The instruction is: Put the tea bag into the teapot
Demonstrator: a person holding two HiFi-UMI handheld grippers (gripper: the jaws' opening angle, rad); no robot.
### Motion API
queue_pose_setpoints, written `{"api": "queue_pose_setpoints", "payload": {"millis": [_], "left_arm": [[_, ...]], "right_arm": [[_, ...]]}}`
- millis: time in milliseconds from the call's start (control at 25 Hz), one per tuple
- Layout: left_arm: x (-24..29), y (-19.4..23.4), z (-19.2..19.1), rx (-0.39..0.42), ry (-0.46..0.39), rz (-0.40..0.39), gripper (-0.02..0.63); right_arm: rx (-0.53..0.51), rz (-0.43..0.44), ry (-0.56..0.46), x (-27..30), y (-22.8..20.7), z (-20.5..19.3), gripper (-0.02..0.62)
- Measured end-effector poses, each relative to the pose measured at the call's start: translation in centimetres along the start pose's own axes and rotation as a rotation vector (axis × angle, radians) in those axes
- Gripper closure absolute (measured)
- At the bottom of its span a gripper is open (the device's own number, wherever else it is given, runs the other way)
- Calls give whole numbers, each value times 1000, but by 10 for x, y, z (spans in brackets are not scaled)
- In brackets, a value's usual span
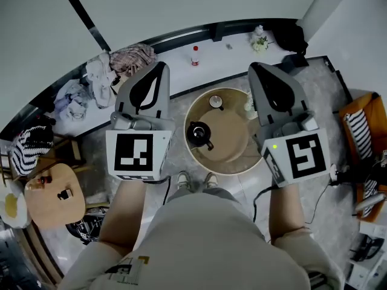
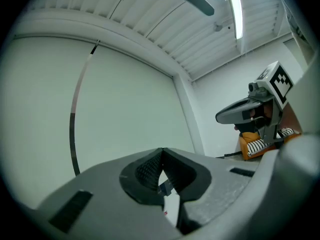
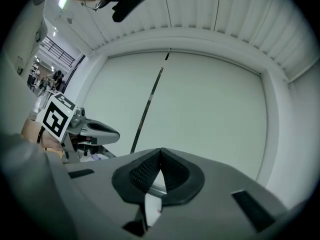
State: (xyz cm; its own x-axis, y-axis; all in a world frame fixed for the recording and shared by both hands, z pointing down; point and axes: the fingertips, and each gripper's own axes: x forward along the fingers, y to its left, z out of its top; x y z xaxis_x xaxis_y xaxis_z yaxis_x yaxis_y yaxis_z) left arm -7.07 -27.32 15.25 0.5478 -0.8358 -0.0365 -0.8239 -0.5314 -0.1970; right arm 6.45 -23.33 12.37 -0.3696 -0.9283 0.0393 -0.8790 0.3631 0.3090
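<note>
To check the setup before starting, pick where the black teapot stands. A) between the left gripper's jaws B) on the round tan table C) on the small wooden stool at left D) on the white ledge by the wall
B: the head view shows the teapot on the round table, near its left rim.

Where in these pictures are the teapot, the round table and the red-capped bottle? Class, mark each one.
teapot (image 1: 198,133): head view, its black body.
round table (image 1: 233,141): head view, bare tan top right of the teapot.
bottle (image 1: 195,58): head view, its pale body under the red cap.
</note>
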Motion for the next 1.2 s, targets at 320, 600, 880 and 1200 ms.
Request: {"api": "queue_pose_setpoints", "payload": {"millis": [320, 600, 880, 1200], "left_arm": [[-25, -13, 36, 39, -62, 26, 598], [-46, -28, 43, 88, -82, 20, 598], [-52, -39, 20, 115, -55, 28, 598], [-50, -48, -5, 125, 17, -5, 598]], "right_arm": [[25, -47, -133, -37, -12, 43, 588], [11, -61, -184, -65, -4, 46, 588], [-6, -7, -94, -68, 10, 7, 588], [76, 13, -50, -68, 16, -19, 588]]}}
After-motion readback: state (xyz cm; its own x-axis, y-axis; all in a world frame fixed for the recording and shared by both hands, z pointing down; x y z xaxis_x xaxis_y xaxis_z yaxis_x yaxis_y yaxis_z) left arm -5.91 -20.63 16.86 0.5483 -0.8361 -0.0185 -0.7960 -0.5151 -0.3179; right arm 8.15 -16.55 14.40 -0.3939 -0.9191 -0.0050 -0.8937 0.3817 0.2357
